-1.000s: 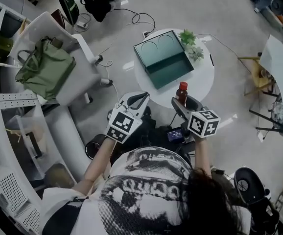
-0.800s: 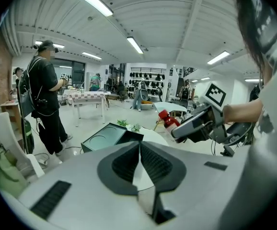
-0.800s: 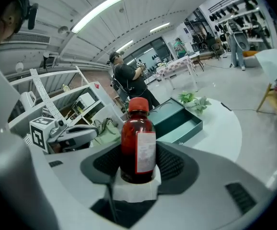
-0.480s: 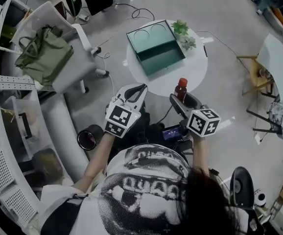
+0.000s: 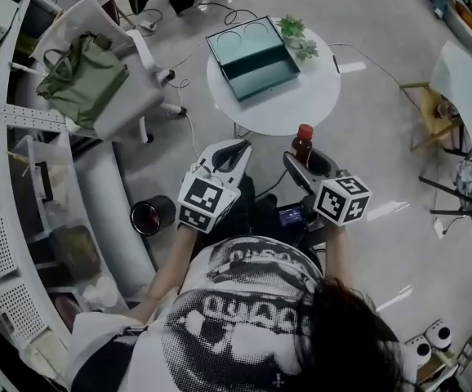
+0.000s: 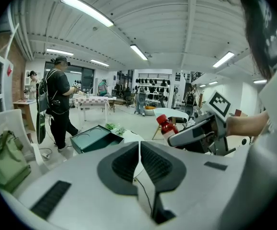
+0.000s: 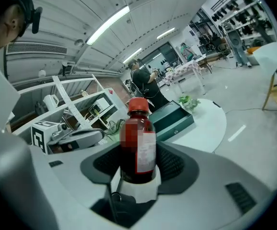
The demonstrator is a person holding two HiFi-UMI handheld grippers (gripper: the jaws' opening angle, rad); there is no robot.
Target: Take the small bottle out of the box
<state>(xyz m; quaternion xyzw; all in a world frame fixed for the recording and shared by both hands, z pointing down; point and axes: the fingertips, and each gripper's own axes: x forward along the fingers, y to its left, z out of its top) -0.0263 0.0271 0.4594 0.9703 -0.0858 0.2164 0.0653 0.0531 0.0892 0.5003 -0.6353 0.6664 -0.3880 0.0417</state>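
Note:
A small bottle (image 5: 303, 144) of dark red liquid with a red cap stands upright between the jaws of my right gripper (image 5: 305, 163), which is shut on its body. It fills the middle of the right gripper view, where the bottle (image 7: 138, 145) shows a white label. My left gripper (image 5: 228, 155) is held level beside it, shut with nothing in it; its pads (image 6: 148, 163) meet. The open green box (image 5: 252, 54) lies on the round white table (image 5: 289, 109), ahead of both grippers and apart from them.
A small green plant (image 5: 295, 37) sits beside the box. A white chair with an olive bag (image 5: 85, 78) stands left of the table. A dark round bin (image 5: 144, 216) is on the floor at my left. Another white chair (image 5: 465, 96) is at the right. Cables lie behind the table.
The table and box have slid up and away in the head view as I drew back. Both grippers keep their pose, the bottle still held in the right one.

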